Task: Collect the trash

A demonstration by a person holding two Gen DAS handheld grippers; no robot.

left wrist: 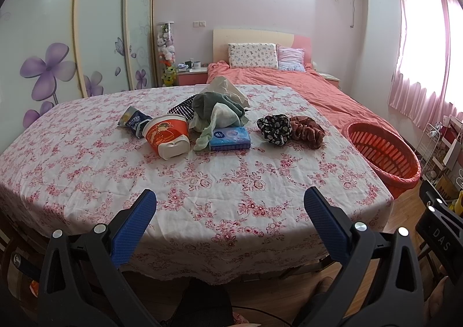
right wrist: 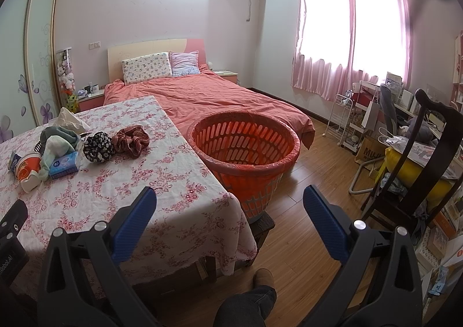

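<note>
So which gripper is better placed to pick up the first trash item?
Left. The left gripper faces the instant noodle cup and snack wrapper; the right gripper faces the orange basket. Both are open.

Slatted plastic basket (right wrist: 246, 150), printed cotton tablecloth (left wrist: 202, 182), wood floor (right wrist: 312, 240)

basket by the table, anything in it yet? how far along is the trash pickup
Nothing looks done: the orange basket shows only its liner, no trash visible. Nothing is in hand: the left tool and right tool both stand open and empty over the table's near edge. Left to do: the noodle cup, snack wrapper and plastic bag lie on the table.
</note>
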